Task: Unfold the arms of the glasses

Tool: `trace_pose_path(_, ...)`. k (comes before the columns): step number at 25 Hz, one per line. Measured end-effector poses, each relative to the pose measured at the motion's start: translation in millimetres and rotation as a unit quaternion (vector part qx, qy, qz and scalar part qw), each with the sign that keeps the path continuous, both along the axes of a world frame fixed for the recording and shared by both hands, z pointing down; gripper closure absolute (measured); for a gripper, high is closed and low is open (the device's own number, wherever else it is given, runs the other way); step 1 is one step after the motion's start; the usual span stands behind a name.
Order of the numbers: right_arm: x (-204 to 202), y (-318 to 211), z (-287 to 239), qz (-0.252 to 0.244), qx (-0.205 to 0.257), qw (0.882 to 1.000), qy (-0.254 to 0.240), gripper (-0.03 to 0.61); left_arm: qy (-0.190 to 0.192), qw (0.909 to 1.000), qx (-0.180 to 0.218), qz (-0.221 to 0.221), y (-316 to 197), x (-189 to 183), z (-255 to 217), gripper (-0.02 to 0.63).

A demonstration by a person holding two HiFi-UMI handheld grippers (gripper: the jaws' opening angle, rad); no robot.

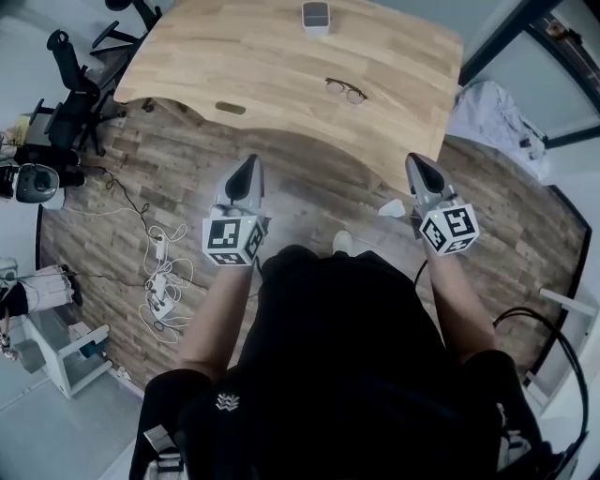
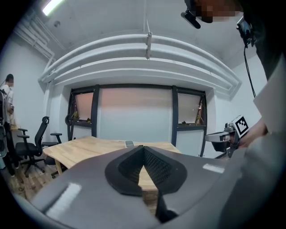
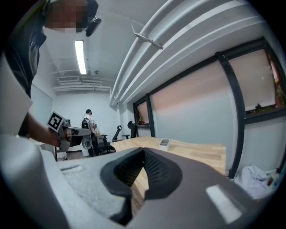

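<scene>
A pair of dark-framed glasses (image 1: 346,90) lies on the wooden table (image 1: 281,66), right of its middle; from here I cannot tell how its arms stand. My left gripper (image 1: 247,165) hovers over the floor short of the table's near edge, shut with nothing in it. My right gripper (image 1: 416,162) is held at the table's near right corner, also shut and empty. Both are well short of the glasses. In the left gripper view the jaws (image 2: 143,147) meet at the tips; in the right gripper view the jaws (image 3: 143,151) meet likewise.
A small white tray (image 1: 316,16) stands at the table's far edge. Office chairs (image 1: 80,80) stand left of the table. Cables and a power strip (image 1: 157,281) lie on the wood floor at left. A white cloth heap (image 1: 497,117) lies at right. A person (image 3: 88,123) stands far off.
</scene>
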State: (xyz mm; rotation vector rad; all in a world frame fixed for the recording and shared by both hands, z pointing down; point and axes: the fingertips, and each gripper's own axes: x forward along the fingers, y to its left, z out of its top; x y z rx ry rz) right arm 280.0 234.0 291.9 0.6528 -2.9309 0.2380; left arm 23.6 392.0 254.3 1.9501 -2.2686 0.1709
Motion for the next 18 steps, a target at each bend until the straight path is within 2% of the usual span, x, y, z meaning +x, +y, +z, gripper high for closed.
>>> trace_pose_path(4, 6, -4, 3, -0.015, 0.023, 1.000, 0.003, 0.578, -0.016, 0.9999, 0.005, 0.002, -20, 7, -1, 0.611)
trace_pose_path(11, 13, -21, 13, 0.009, 0.002, 1.000, -0.006, 0.578, -0.021, 0.9994, -0.014, 0.024, -55, 2, 8, 0.611)
trace_pose_path(18, 12, -56, 44, 0.079, -0.036, 0.996, 0.008, 0.578, -0.029, 0.9933, -0.007, 0.112, -144, -11, 14, 0.611)
